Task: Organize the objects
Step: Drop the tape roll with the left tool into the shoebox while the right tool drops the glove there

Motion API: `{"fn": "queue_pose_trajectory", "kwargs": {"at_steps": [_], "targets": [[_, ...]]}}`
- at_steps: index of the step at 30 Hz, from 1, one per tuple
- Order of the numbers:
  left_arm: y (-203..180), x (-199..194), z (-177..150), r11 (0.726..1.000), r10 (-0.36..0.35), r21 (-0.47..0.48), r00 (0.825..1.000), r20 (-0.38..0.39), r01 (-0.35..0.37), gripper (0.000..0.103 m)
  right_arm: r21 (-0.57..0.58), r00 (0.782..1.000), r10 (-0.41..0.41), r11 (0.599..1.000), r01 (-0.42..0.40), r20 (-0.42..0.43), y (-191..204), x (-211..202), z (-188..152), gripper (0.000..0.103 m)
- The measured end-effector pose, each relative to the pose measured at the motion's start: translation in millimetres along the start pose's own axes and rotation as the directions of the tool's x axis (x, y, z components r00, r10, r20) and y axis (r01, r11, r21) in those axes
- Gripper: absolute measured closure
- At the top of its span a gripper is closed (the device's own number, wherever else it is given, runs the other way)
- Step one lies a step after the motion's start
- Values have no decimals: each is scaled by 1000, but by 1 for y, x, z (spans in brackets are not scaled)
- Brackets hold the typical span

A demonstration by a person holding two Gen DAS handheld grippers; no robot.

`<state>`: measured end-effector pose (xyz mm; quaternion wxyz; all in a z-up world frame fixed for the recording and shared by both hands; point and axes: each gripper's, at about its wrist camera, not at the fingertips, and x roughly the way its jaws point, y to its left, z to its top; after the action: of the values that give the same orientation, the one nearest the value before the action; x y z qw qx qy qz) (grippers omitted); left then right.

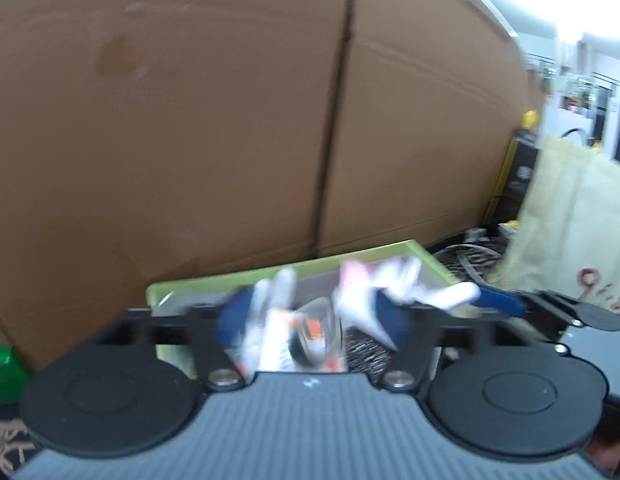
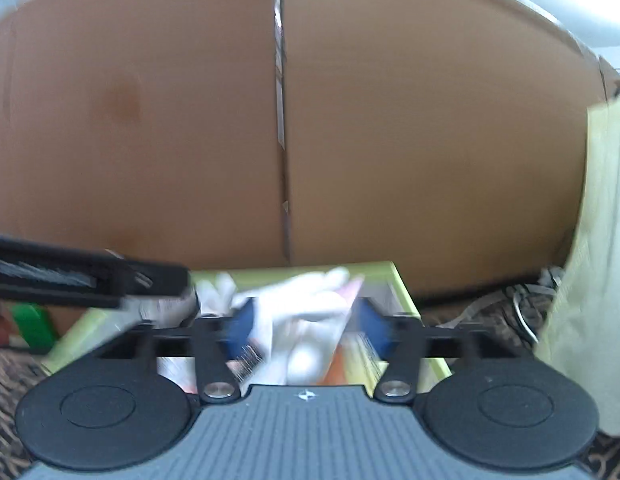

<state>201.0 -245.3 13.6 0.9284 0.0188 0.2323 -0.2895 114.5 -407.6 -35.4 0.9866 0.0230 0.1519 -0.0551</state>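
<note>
Both grippers, left gripper point(image 1: 314, 316) and right gripper point(image 2: 306, 324), hang with jaws spread wide over the lime-green plastic bin point(image 1: 230, 280), where blurred white packets point(image 1: 366, 292) lie, before a brown cardboard box point(image 1: 230, 120).

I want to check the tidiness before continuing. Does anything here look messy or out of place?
Yes. The light green tray in front of the cardboard box holds a loose heap of white packets, lying crossed and overlapping. Tangled cables lie beside it. Blur hides finer detail.

Both wrist views looking forward, slightly down, close over the green tray point(image 1: 238, 280) point(image 2: 398, 280), cardboard box point(image 1: 190, 120) point(image 2: 390, 120) filling upper frame.
</note>
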Motion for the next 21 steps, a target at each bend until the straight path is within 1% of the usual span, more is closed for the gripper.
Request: {"fn": "queue_pose_trajectory", "kwargs": {"at_steps": [1, 2, 3, 4, 5, 6, 8, 9, 13, 15, 19, 21], "targets": [[4, -3, -7, 1000, 11, -7, 1000, 13, -10, 18, -7, 1000, -18, 1000, 18, 5, -1, -2, -7, 33], [7, -5, -13, 1000, 10, -9, 1000, 17, -10, 18, -8, 999, -30, 1000, 30, 25, -3, -8, -13, 28], [10, -9, -18, 1000, 10, -10, 1000, 19, -10, 16, -3, 998, -40, 999, 40, 48, -3, -15, -18, 25], [13, -13, -24, 1000, 14, -14, 1000, 23, -14, 12, 7, 996, -48, 999, 48, 72, -4, -22, -22, 19], [15, -18, -28, 1000, 16, -20, 1000, 25, -16, 9, 20, 994, -55, 998, 53, 90, -4, -29, -25, 17], [17, -23, -31, 1000, 20, -24, 1000, 24, -19, 5, 34, 993, -58, 998, 55, 99, -4, -36, -27, 16], [19, -35, -38, 999, 28, -31, 999, 27, -28, 2, 51, 993, -45, 998, 40, 110, -1, -47, -26, 16], [24, -43, -40, 999, 34, -37, 999, 28, -33, 0, 53, 992, -34, 998, 28, 121, 2, -55, -26, 15], [37, -78, -50, 996, 55, -72, 998, 28, -53, 0, 45, 987, 18, 999, -25, 161, 21, -88, -23, 7], [45, -97, -56, 993, 71, -96, 997, 20, -69, 0, 38, 983, 54, 997, -61, 177, 33, -104, -24, 6], [63, -132, -76, 980, 117, -158, 993, -6, -117, 0, -16, 976, 134, 991, -133, 169, 63, -128, -32, 3], [75, -147, -87, 969, 151, -194, 988, -31, -154, 0, -47, 974, 168, 986, -163, 149, 80, -135, -40, 3]]}}
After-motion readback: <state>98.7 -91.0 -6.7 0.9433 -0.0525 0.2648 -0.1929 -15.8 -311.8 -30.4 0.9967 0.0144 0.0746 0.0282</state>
